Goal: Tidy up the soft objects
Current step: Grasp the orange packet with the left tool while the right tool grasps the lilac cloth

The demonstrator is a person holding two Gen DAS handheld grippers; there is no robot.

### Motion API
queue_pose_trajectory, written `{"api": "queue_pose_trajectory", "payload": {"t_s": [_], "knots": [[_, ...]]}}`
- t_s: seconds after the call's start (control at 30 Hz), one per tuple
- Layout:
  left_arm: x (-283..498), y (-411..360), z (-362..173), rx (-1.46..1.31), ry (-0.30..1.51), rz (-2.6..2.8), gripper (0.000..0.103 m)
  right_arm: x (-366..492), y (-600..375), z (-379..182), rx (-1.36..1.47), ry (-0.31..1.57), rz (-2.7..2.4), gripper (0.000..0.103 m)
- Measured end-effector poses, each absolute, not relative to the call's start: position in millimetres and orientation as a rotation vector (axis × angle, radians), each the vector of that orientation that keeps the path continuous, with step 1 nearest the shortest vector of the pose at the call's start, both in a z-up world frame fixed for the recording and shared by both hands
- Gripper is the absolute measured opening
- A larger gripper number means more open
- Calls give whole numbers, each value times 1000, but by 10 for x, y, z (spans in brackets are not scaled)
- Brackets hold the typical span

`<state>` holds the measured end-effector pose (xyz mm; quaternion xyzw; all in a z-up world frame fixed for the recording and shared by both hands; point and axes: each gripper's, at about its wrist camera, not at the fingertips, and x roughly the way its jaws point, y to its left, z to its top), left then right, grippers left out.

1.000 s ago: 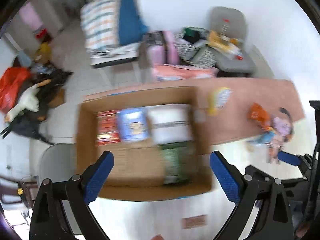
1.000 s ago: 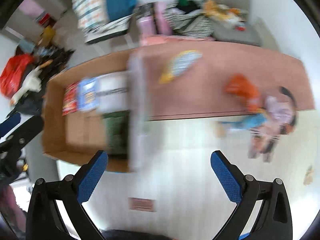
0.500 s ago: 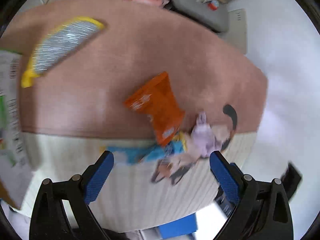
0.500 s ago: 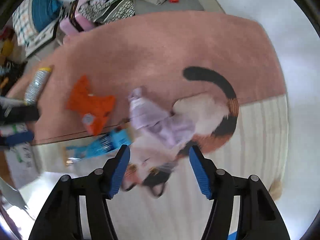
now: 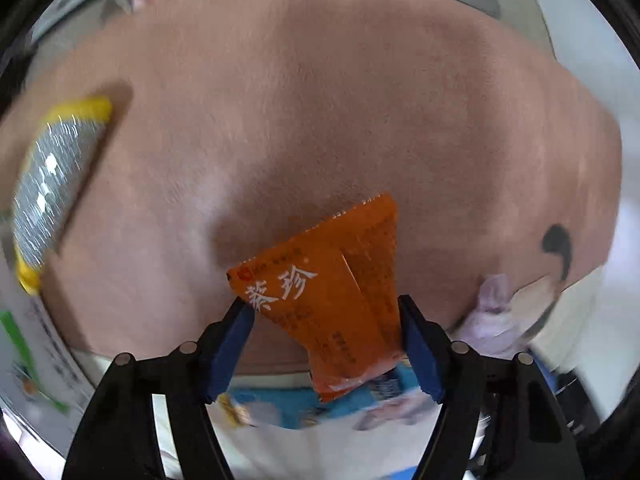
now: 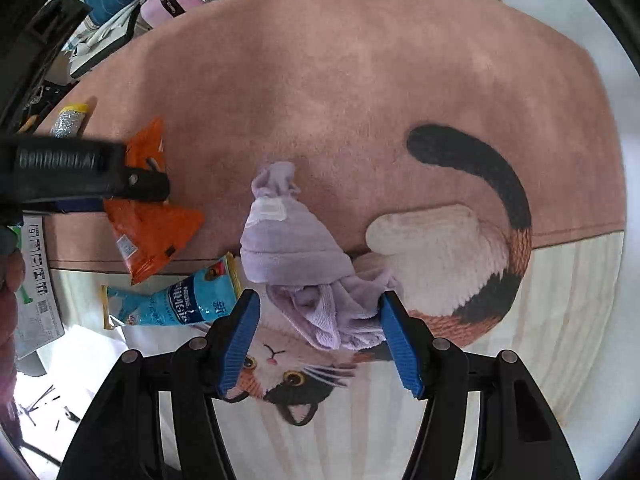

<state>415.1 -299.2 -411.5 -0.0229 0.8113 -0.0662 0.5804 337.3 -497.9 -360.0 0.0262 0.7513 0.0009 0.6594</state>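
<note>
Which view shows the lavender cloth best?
Right wrist. The lavender cloth lies whole in mid-frame on the cat rug, its near end between the open right tongs. Left wrist catches only a blurred scrap of it at the right edge, beside its tongs.

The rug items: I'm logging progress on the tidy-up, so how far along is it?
Nothing in these views looks put away yet. In hand: the left gripper straddles the orange packet, and the right gripper straddles the lilac cloth; both jaws look open. Left: the blue packet and the silver-and-yellow packet lie untouched on the rug.
</note>
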Motion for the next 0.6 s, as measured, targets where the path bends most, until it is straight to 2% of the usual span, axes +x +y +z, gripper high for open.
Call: {"api": "queue_pose_trajectory", "payload": {"t_s": [0.23, 0.3, 0.33, 0.37, 0.47, 0.6], "knots": [[4020, -3131, -4194, 49, 1870, -156, 69, 3531, -5066, -3849, 81, 1740, -28, 64], [3991, -3171, -4147, 62, 1843, -164, 52, 3532, -5129, -3901, 124, 1744, -43, 59], [3995, -3154, -4102, 67, 1832, -172, 43, 3526, -5153, -3904, 147, 1740, -48, 48], [3983, -3149, -4061, 75, 1815, -180, 40, 3524, -5173, -3899, 168, 1737, -54, 41], [3928, -3029, -3902, 65, 1753, -184, 36, 3477, -5237, -3828, 233, 1720, -71, 39], [3748, -2854, -3590, 8, 1696, -221, 35, 3355, -5222, -3591, 346, 1679, -64, 39]]}}
